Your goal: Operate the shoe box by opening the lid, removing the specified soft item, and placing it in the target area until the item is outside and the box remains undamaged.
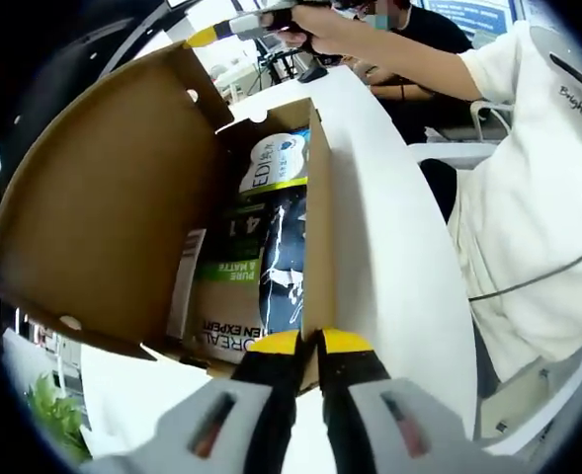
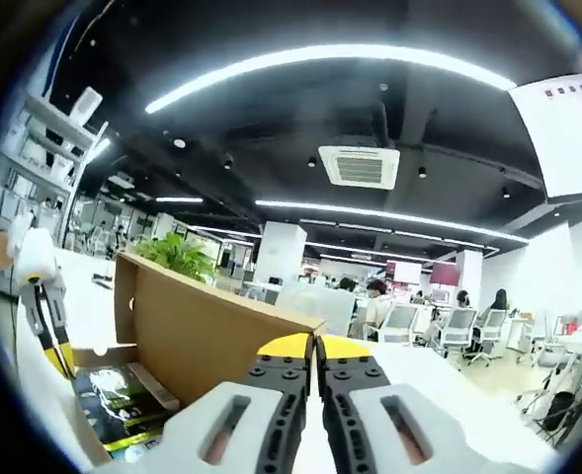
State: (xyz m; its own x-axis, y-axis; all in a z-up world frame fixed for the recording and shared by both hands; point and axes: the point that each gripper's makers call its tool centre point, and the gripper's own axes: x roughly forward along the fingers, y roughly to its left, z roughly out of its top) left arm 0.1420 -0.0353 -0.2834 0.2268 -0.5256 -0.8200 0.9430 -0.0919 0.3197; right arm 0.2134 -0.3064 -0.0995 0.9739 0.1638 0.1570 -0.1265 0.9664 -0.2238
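Left gripper [image 1: 308, 343]: yellow-tipped jaws closed, pinching the near end of the brown cardboard shoe box's [image 1: 318, 227] side wall. Lid [image 1: 103, 207] swung up, standing off to its left. Just ahead of the tips, inside the box: packaged soft items [image 1: 261, 257], green, white and black wrappers, print partly hidden by the wall. Right gripper [image 2: 315, 346]: jaws closed, nothing between them, tips against the box wall [image 2: 207, 341]. Contents cut off lower left. White table [image 1: 389, 237] underneath.
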